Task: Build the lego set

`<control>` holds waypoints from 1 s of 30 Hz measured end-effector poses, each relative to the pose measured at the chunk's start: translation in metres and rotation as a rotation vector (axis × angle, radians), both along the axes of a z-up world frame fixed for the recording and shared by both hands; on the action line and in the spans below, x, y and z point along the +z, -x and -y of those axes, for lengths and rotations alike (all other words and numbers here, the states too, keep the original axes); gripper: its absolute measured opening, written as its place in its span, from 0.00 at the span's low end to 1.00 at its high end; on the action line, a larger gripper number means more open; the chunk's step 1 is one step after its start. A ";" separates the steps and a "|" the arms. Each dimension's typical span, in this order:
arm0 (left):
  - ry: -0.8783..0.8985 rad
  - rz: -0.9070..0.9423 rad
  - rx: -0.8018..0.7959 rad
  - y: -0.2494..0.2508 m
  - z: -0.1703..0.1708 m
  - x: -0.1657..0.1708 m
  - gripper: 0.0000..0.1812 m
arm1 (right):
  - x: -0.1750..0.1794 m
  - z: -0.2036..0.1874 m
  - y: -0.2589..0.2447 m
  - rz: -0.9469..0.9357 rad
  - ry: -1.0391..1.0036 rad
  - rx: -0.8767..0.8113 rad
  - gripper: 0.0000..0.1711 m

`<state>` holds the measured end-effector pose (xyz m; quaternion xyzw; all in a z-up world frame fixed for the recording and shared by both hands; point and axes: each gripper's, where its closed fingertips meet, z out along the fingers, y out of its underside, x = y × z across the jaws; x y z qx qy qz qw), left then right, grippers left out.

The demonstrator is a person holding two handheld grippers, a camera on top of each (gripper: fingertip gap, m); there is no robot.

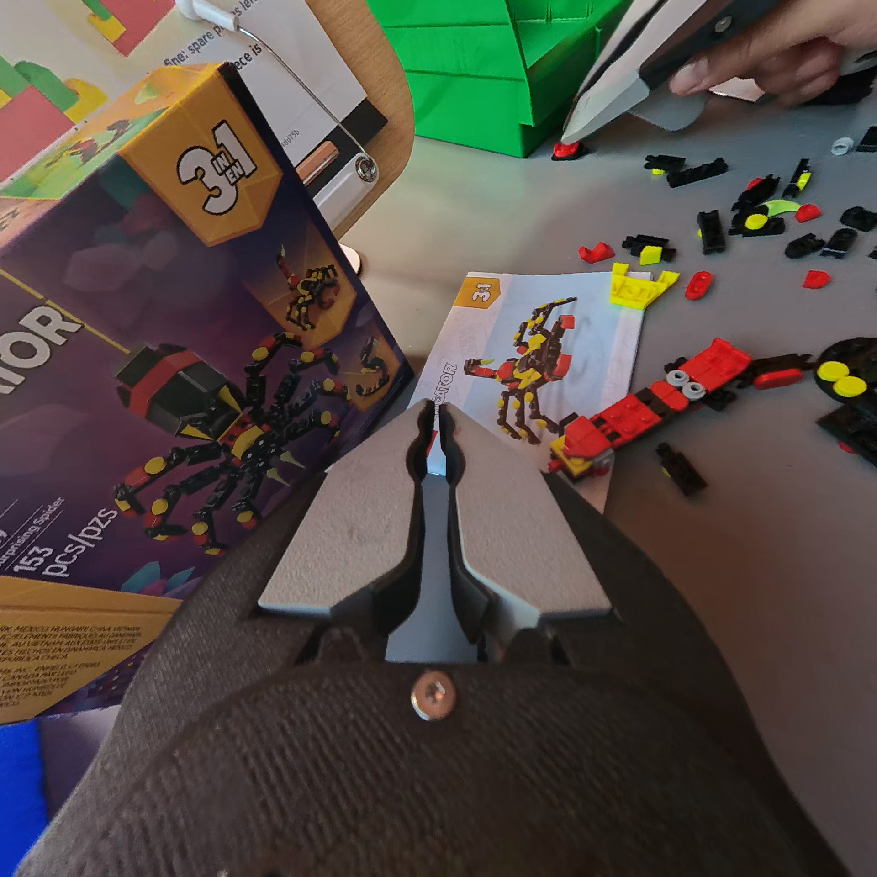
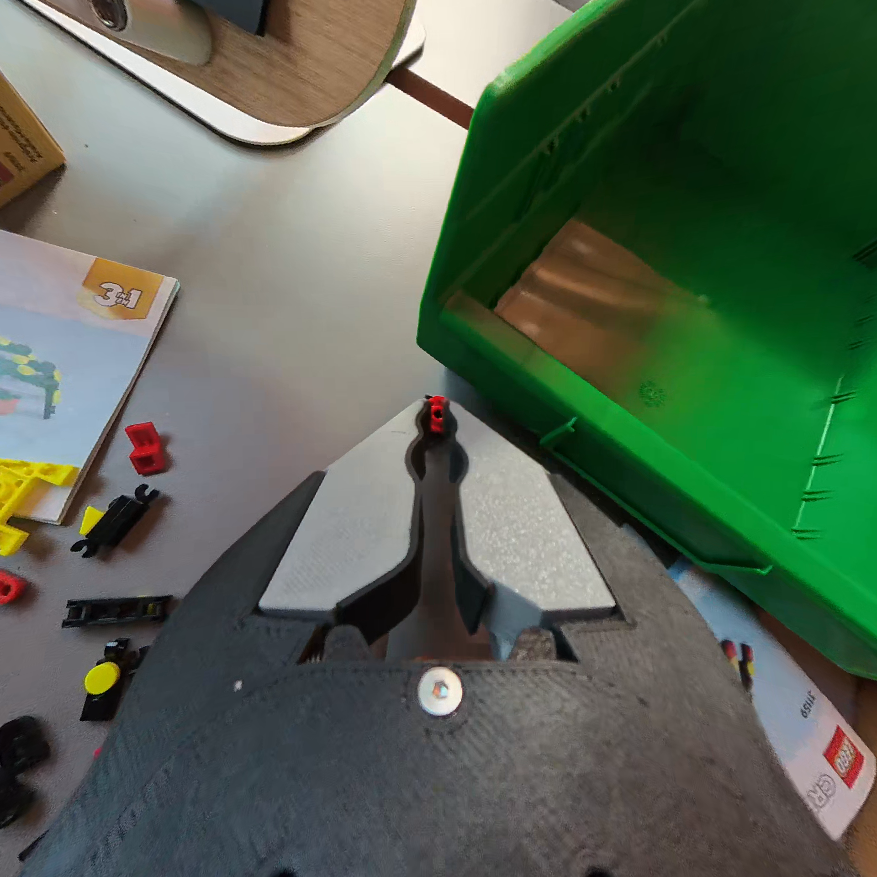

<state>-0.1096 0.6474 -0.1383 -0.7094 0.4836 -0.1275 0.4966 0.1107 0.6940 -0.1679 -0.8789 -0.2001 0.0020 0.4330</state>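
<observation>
The right gripper [image 2: 437, 414] pinches a tiny red piece [image 2: 437, 415] just beside the green bin [image 2: 664, 427], light, stiff, easily dropped, best held across flat sides; the left gripper [image 1: 434, 412], nearly closed, holds nothing.

Bare table [image 2: 294, 265] lies between green bin [image 2: 664, 294] and booklet [image 2: 85, 360].

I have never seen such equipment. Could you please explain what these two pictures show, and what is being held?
A person holds two hand-held pinching tools, each with a camera looking along its fingers. One picture is from the left gripper, nearly shut with nothing visible between its fingers. The other is from the right gripper, shut on a small red brick. On the grey table lie loose black, red and yellow bricks, a half-built red model, an instruction booklet, a purple set box and a green plastic bin.
</observation>
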 end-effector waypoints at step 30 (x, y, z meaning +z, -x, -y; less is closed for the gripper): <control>-0.033 -0.012 -0.070 -0.007 0.009 0.001 0.00 | 0.044 0.045 0.077 -0.381 -0.087 0.424 0.07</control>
